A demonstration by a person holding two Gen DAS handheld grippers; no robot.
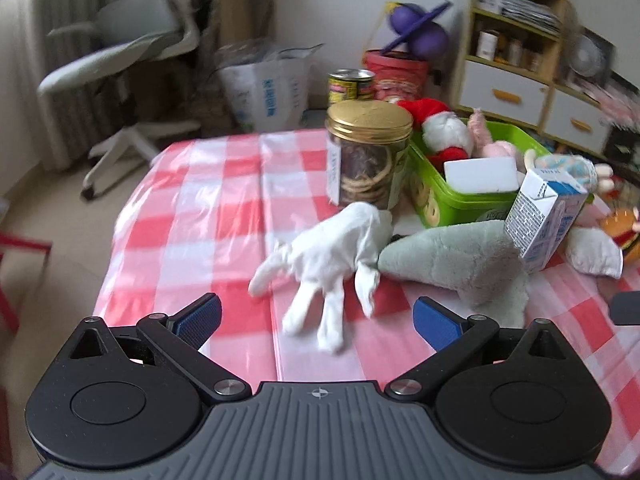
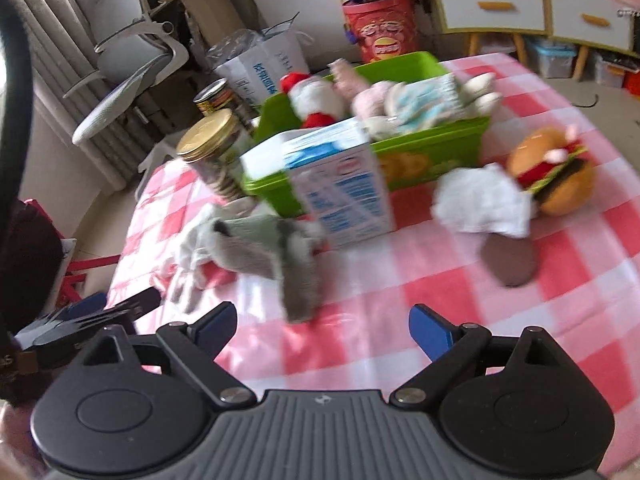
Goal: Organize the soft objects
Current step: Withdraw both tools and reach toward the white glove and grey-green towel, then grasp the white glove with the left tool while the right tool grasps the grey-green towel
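Note:
A white glove point(image 1: 324, 264) lies on the red-checked tablecloth just ahead of my open, empty left gripper point(image 1: 316, 318). A grey-green plush point(image 1: 456, 258) lies to its right; it also shows in the right wrist view point(image 2: 272, 252), ahead of my open, empty right gripper point(image 2: 322, 330). A green bin point(image 2: 432, 148) holds a Santa plush point(image 2: 316, 98), a pink plush and other soft toys. A white cloth point(image 2: 480, 204) and a burger plush point(image 2: 556, 172) lie to the right of the bin.
A milk carton point(image 2: 340, 192) stands in front of the bin. A gold-lidded jar point(image 1: 368, 156) and a tin can point(image 1: 351, 86) stand to its left. A brown disc point(image 2: 509, 261) lies on the cloth. An office chair, bags and shelves stand beyond the table.

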